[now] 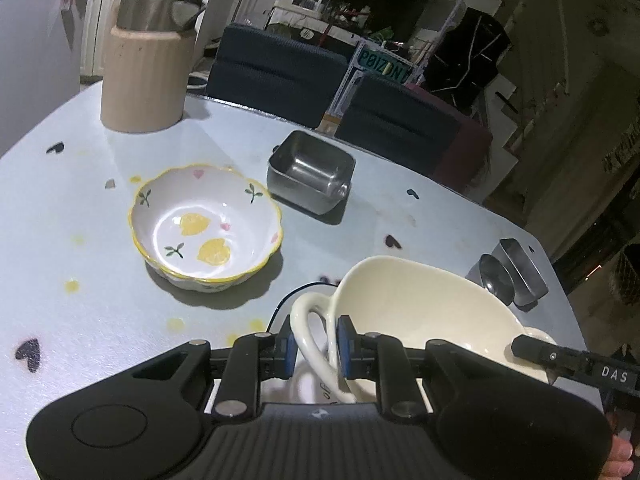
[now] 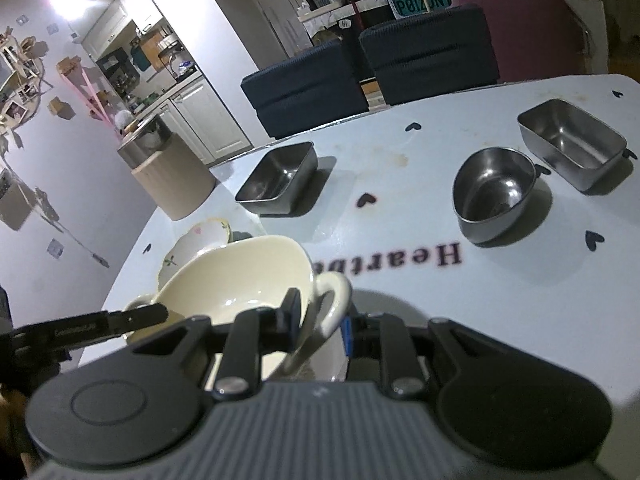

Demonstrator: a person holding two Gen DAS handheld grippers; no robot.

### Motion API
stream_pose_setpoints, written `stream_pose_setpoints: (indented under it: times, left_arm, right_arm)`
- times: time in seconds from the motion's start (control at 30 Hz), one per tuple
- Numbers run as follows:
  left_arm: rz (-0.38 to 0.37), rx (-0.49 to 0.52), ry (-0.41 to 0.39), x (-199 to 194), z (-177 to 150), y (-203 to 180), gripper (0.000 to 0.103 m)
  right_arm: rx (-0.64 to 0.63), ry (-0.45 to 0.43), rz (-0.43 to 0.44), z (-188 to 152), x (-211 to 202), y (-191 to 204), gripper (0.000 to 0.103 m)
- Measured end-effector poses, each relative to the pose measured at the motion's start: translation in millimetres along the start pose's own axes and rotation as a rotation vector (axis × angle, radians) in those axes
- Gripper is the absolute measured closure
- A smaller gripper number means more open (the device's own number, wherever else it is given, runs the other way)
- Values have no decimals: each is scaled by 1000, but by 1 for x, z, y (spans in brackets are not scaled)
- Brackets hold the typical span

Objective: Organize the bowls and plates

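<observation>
A cream bowl [image 1: 420, 312] with a loop handle on each side is gripped from both sides, low over the table. My left gripper [image 1: 316, 344] is shut on its left handle [image 1: 310, 320]. My right gripper [image 2: 320, 324] is shut on the other handle [image 2: 334, 300], and one of its fingers [image 1: 532, 350] shows at the bowl's far rim. A scalloped bowl with lemon prints [image 1: 206, 224] stands on the table to the left, partly hidden behind the cream bowl [image 2: 240, 280] in the right wrist view.
Steel dishes stand on the white heart-patterned table [image 1: 60, 240]: a rectangular one [image 1: 310, 172] behind the lemon bowl, a heart-shaped one [image 2: 494, 196] and another rectangular one [image 2: 572, 144] to the right. A beige ribbed canister [image 1: 150, 72] with a steel pot on top is at the far left. Dark chairs [image 1: 276, 64] line the far edge.
</observation>
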State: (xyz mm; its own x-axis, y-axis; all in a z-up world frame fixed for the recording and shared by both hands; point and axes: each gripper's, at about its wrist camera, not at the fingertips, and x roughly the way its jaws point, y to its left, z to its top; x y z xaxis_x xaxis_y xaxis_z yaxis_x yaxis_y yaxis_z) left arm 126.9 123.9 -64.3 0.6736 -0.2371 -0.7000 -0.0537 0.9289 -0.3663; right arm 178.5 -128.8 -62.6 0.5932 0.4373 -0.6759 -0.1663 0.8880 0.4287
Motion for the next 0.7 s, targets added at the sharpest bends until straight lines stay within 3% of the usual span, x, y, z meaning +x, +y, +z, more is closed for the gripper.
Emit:
stream_pose_setpoints:
  times: [0.43,0.7]
  left_arm:
    - [16,-65,53,24,-2,26,78]
    - [65,-58,84,37,-3,32,75]
  right_arm:
    - [-20,53,-43,0,24,15,79]
    - [-41,81,-65,2,39,24,79]
